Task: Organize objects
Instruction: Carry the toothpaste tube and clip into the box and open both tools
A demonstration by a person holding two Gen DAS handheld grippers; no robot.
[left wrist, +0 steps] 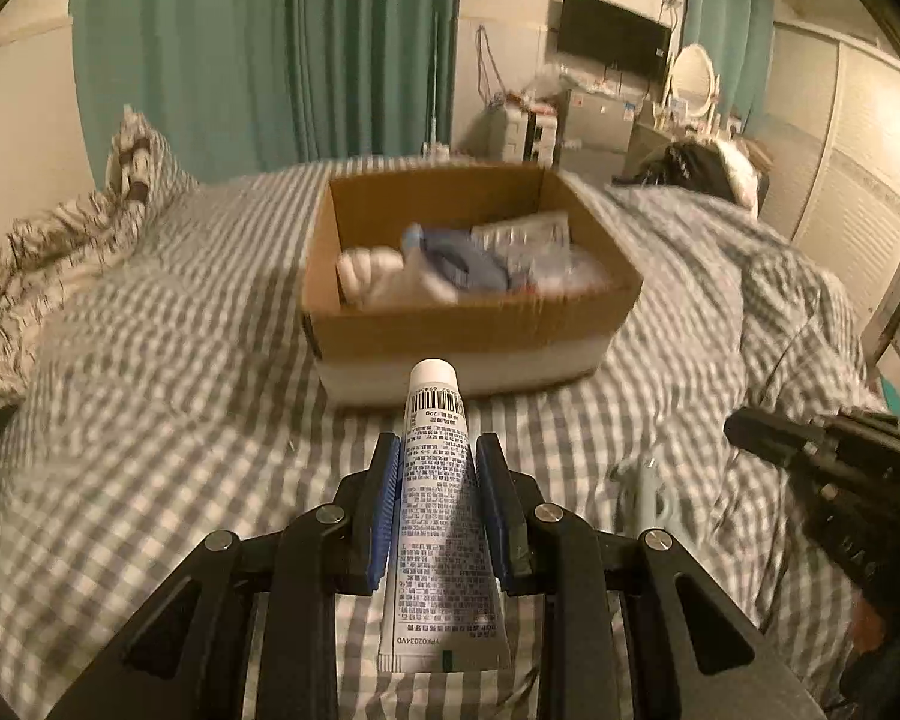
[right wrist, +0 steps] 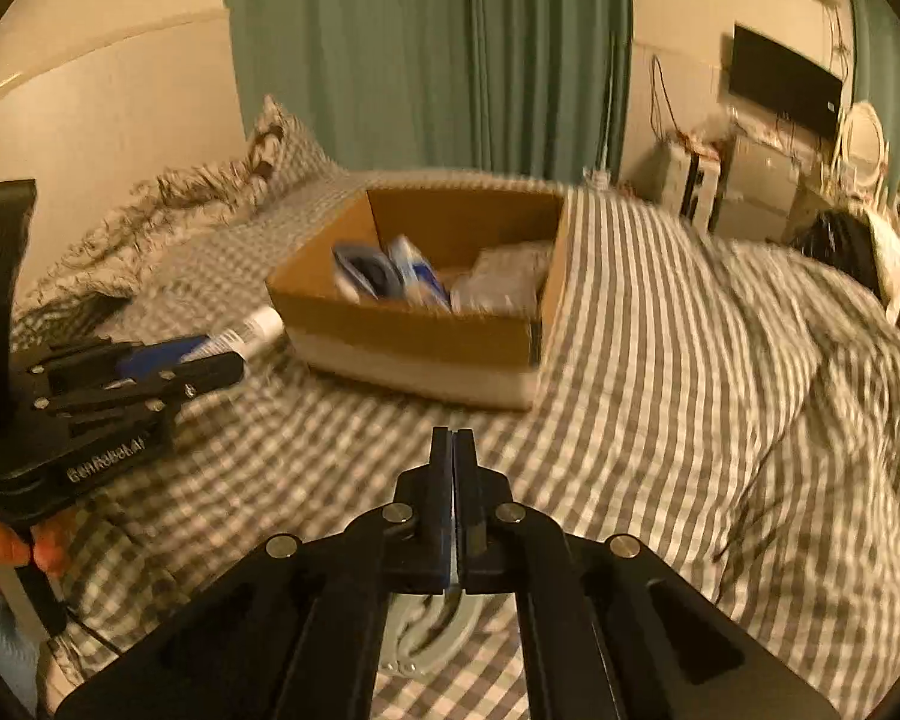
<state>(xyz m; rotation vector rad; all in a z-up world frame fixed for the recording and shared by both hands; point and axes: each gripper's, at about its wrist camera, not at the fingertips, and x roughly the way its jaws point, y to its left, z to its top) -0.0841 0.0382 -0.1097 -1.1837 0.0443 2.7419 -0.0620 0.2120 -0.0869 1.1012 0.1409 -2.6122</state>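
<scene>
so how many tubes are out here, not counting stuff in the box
1. The white tube is clamped in the left gripper, cap pointing toward the cardboard box. The box's contents are blurred, so more tubes could be among them.

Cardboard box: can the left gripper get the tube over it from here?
Probably yes. The left gripper, shut on the tube, points at the cardboard box across bare checked bedding; the box top is open, and the right gripper sits off to the side.

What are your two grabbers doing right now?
Left gripper shut on tube. Right gripper shut, empty. Box ahead, nothing blocking.
</scene>
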